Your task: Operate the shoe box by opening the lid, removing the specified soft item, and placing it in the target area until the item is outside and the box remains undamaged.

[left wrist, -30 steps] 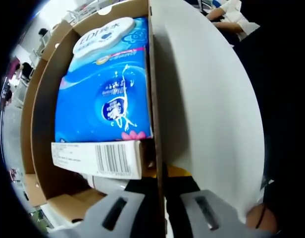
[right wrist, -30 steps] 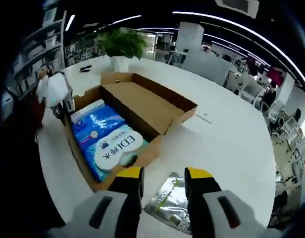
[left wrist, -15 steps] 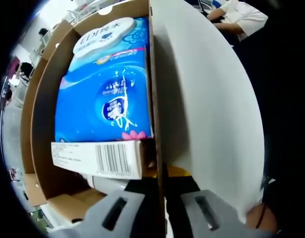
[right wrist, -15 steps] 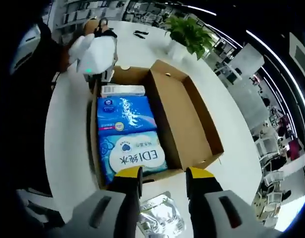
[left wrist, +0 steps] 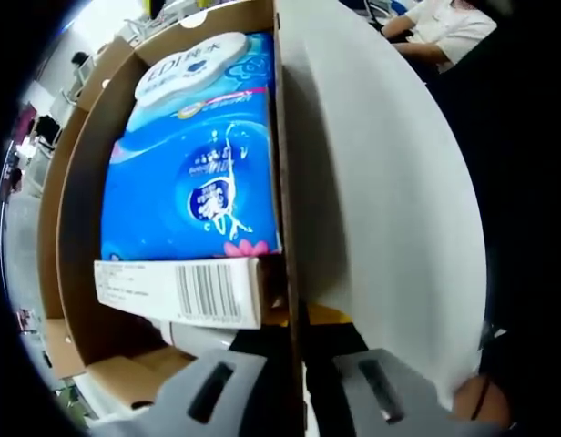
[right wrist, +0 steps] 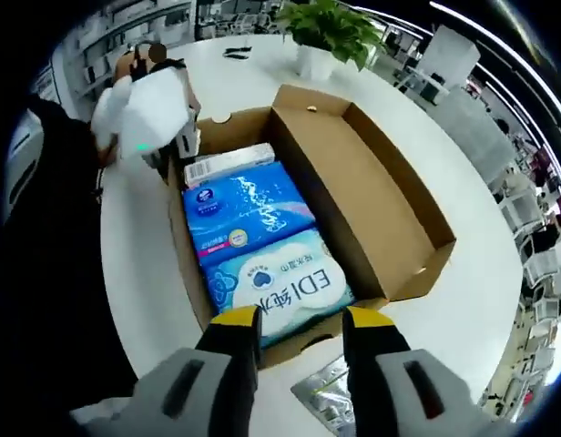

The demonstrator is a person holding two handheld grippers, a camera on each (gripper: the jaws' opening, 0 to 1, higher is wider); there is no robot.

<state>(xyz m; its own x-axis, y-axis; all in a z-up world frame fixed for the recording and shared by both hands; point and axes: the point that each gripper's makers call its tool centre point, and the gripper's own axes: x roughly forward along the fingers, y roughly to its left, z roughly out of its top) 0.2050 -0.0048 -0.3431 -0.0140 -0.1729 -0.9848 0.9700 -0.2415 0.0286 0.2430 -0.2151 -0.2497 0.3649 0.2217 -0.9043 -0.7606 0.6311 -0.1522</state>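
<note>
Cardboard shoe box (right wrist: 390, 218) open, right tool (right wrist: 299, 332) parted above its near end, left tool (left wrist: 294, 341) straddling wall

A white table (right wrist: 144, 273) carries a potted plant (right wrist: 328, 32); shelving (right wrist: 107, 23) stands beyond.

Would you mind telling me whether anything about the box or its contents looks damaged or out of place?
Nothing stands out. The shoe box sits open on the white table, lid folded flat beside it, cardboard untorn. The blue packs lie neatly inside. A silver pouch lies outside by the right gripper.
</note>
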